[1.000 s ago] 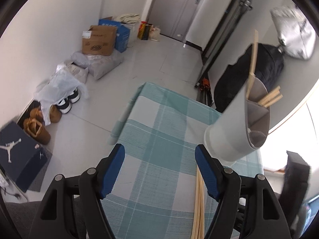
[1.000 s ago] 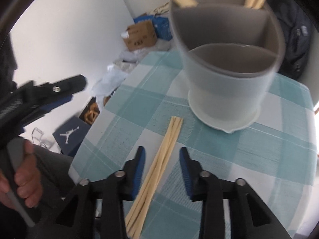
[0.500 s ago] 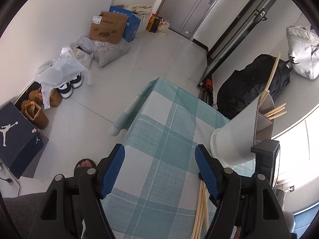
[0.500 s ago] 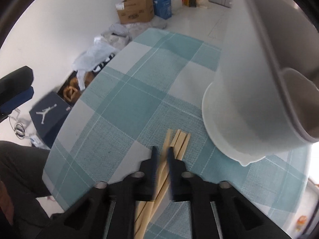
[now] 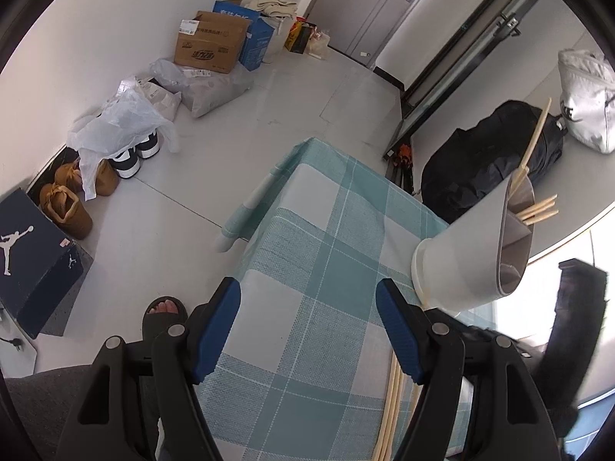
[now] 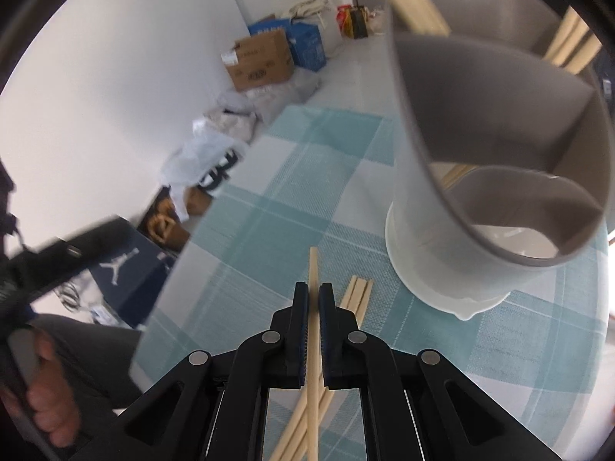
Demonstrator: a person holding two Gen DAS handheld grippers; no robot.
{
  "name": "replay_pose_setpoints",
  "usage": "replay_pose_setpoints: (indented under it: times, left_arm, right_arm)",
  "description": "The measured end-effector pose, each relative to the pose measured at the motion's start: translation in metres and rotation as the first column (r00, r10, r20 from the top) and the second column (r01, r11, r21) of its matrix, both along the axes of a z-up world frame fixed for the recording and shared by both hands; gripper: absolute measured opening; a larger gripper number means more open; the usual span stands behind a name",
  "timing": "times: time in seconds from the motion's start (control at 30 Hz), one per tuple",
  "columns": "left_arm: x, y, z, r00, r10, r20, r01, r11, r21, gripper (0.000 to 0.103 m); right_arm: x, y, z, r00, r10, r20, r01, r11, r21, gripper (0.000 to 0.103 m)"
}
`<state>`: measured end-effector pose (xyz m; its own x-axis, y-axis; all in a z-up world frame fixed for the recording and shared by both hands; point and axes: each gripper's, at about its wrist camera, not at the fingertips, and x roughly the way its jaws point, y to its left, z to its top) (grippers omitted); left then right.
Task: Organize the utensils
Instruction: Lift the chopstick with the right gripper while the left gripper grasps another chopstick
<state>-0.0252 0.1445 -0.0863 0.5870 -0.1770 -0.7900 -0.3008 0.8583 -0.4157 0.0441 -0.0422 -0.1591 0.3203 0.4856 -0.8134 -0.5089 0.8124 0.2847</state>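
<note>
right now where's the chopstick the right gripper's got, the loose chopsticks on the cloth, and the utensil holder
held chopstick point(image 6: 313, 269), right wrist view, on the shaft ahead of the jaws
loose chopsticks point(image 6: 358, 292), right wrist view, on their far ends on the cloth
utensil holder point(image 6: 423, 230), right wrist view, on its outer wall

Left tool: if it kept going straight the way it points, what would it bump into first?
Probably the teal-and-white checked tablecloth: the left tool stands open, angled down at bare cloth, with nothing between its blue fingertips. Depth is uncertain.

One pale wooden chopstick point(image 6: 313, 269) is lifted at a slant just beside the grey divided utensil holder point(image 6: 453, 230); three more chopsticks point(image 6: 357, 294) lie flat near the holder's base.
</note>
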Motion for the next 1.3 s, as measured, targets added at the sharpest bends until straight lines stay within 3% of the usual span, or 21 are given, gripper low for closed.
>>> replay_pose_setpoints:
  times: [0.3, 0.5, 0.7, 0.83, 1.17, 1.3]
  left_arm:
    - [0.005, -0.026, -0.014, 0.992, -0.102, -0.074, 0.103, 0.995, 0.005, 0.069]
    - [0.012, -0.063, -0.022, 0.969, -0.208, -0.133, 0.217, 0.975, 0.055, 0.069]
    - [0.014, -0.084, -0.032, 0.949, -0.245, -0.198, 0.268, 0.959, 0.096, 0.069]
    - [0.018, -0.094, -0.039, 0.934, -0.265, -0.238, 0.295, 0.951, 0.098, 0.069]
    - [0.021, -0.115, -0.042, 0.923, -0.277, -0.269, 0.347, 0.899, 0.266, 0.069]
    - [0.022, -0.111, -0.043, 0.927, -0.268, -0.264, 0.337, 0.904, 0.265, 0.069]
  right_arm:
    - [-0.007, -0.039, 0.028, 0.998, -0.066, 0.017, 0.061, 0.973, 0.223, 0.004]
    - [-0.010, -0.080, 0.025, 0.992, -0.125, -0.020, 0.124, 0.934, 0.336, 0.004]
    - [-0.011, -0.123, 0.019, 0.979, -0.189, -0.077, 0.203, 0.881, 0.426, 0.004]
    - [-0.010, -0.144, 0.011, 0.969, -0.219, -0.114, 0.247, 0.849, 0.467, 0.004]
    - [-0.012, -0.177, 0.003, 0.951, -0.267, -0.157, 0.310, 0.799, 0.516, 0.004]
    - [-0.013, -0.180, 0.010, 0.952, -0.272, -0.140, 0.305, 0.795, 0.525, 0.004]
